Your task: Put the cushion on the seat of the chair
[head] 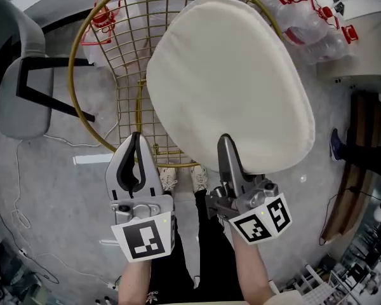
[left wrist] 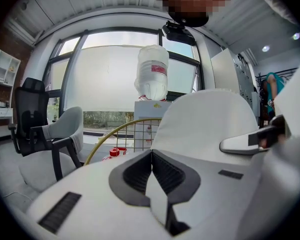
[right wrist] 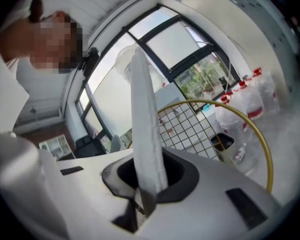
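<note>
1. Cushion (head: 228, 81) hangs tilted over the right part of the chair (head: 124, 56), with its near edge by the front rim of the seat. It does not lie flat on the seat yet. I cannot tell whether its far part touches the wire.
2. Right tool (head: 226, 143) is clamped on this near edge. In the right gripper view the cushion stands edge-on between the pads as a thin white strip. I judge the edge grip lets the pad be laid down away from the person.
3. Left tool (head: 136, 142) has its jaws closed together with nothing between them. It is beside the cushion, apart from it, so the right tool alone carries it.
4. Cushion is a rounded, off-white pad of matte fabric. It looks soft and is thin at the rim.
5. Chair is gold metal wire, round hoops filled with a square grid. It is hard and open, so the pad may slide on it.
</note>
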`<state>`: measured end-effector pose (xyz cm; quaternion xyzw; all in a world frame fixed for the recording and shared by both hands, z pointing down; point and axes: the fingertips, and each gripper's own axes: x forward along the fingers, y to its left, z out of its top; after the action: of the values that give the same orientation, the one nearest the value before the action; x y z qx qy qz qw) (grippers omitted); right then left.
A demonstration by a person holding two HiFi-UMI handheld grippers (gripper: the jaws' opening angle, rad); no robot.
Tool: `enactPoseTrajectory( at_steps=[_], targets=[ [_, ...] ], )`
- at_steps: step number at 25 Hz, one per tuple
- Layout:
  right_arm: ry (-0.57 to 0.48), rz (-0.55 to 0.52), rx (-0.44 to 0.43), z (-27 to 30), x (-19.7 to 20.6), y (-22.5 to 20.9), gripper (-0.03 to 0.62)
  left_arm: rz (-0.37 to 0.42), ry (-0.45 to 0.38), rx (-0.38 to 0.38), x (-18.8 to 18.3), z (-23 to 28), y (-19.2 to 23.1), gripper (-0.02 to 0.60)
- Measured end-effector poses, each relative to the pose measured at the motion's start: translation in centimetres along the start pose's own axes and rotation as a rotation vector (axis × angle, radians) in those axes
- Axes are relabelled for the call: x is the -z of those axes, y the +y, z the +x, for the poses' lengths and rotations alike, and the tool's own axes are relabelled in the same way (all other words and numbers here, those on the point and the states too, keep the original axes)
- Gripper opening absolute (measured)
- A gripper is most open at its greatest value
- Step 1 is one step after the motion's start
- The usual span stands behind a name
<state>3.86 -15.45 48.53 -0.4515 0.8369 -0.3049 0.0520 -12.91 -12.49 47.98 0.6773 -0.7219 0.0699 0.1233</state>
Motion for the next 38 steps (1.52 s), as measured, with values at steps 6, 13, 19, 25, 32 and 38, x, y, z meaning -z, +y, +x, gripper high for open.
enactPoseTrajectory(
  at_steps=[6, 13, 19, 25, 32, 38],
  targets=[
    [-0.153, 0.611, -0.105, 0.4, 2.2, -1.5, 0.046, 0.008, 0.015, -0.018, 0.7, -0.8, 1.1, 0.014],
    [-0.306, 1.154, -0.215, 1.3, 6.2, -3.3, 0.046, 0.017, 0.024, -0.028, 1.6, -1.4, 2.2, 0.014],
    [-0.318, 1.241, -0.217, 2.2, 8.6, -4.1, 0.046, 0.015, 0.054, -0.026, 2.5, -1.5, 2.0, 0.014],
    [-0.348, 1.294, -0.185, 2.6, 10.1, -5.4, 0.046, 0.023, 0.05, -0.025, 2.8, -1.0, 1.4, 0.014],
    [-0.306, 1.27, -0.134, 2.7, 12.2, -6.5, 0.046, 0.022, 0.06, -0.028, 3.3, -0.7, 1.1, 0.014],
    [-0.279, 1.251, -0.058, 2.1, 14.3, -8.1, 0.046, 0.013, 0.097, -0.02, 4.8, -0.4, 0.7, 0.014]
  ],
)
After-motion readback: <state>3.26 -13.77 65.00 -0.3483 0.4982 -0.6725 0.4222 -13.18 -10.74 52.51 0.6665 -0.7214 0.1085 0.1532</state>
